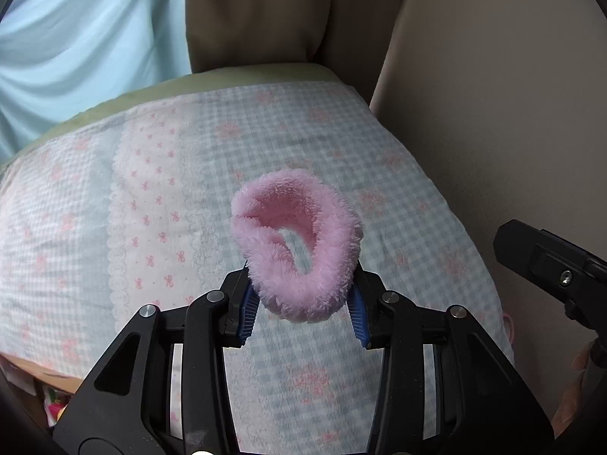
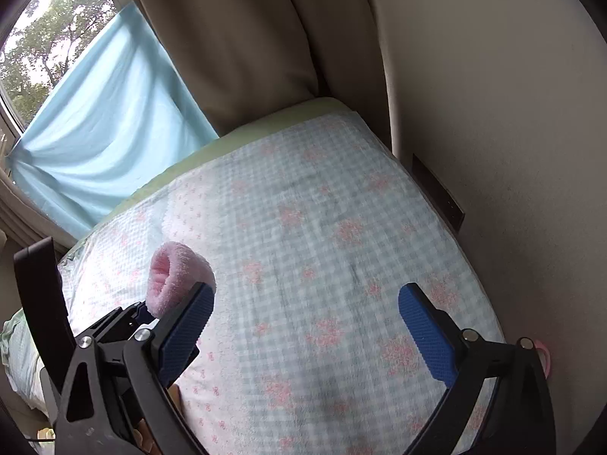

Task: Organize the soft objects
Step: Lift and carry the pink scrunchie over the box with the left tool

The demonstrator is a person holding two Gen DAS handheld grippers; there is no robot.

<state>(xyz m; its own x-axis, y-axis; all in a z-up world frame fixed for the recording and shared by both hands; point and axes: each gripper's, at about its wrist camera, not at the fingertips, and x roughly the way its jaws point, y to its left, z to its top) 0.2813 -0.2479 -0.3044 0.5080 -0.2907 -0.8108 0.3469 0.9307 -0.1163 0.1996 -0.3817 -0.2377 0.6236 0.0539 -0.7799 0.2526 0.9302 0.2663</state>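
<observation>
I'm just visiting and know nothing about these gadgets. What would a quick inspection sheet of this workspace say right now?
Surface: bed covered by a checked blue-and-pink floral blanket.
Job's things: one fluffy pink ring, perhaps a scrunchie, held up above the blanket.
Clutter: a small pink object at the blanket's right edge, too hidden to identify.
Grippers: left gripper shut on the pink ring; right gripper open, holding nothing.
Cables: nothing seen.
Surroundings: beige curtain, light blue cloth across a window, cream wall on the right.
</observation>
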